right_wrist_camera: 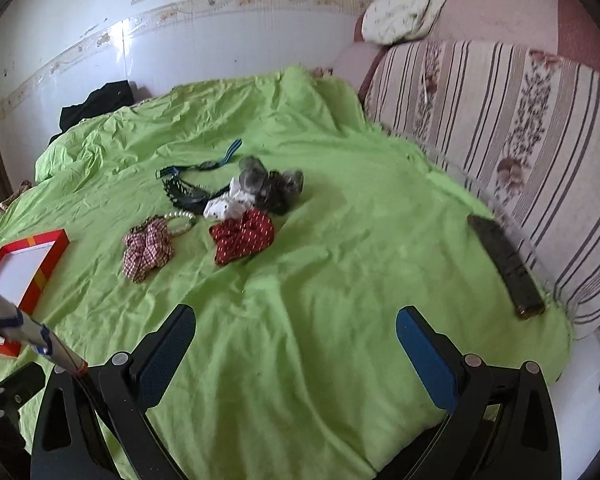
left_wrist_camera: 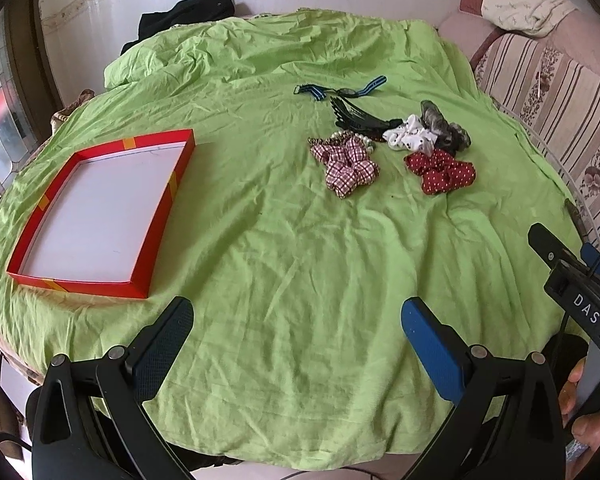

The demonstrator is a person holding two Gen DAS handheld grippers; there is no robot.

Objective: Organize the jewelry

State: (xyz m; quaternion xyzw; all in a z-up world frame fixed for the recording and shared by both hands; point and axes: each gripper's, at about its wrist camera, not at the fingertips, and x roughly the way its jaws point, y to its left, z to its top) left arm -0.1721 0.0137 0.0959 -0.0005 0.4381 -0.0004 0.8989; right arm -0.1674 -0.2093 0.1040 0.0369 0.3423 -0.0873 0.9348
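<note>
Both the left gripper [left_wrist_camera: 296, 344] and right gripper [right_wrist_camera: 296, 352] hover over the green sheet [left_wrist_camera: 284, 248] with jaws wide and empty. The scrunchies, a plaid one [left_wrist_camera: 350, 166] and a red dotted one [left_wrist_camera: 440, 171], lie clustered with what seems a pearl bracelet [right_wrist_camera: 180, 222], well apart from the red tray [left_wrist_camera: 100, 208] at left.

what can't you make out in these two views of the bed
- Pearl bracelet: left wrist view, mostly hidden behind the checked scrunchie.
- Black hair combs: both views, overlapping in a tangle; their number is unclear.
- Grey scrunchie: right wrist view, blurred; its pattern is unreadable.
- Red box: right wrist view, cut off by the left edge and the left tool's handle.
- Dark flat object beside the sofa: what it is cannot be told.
</note>
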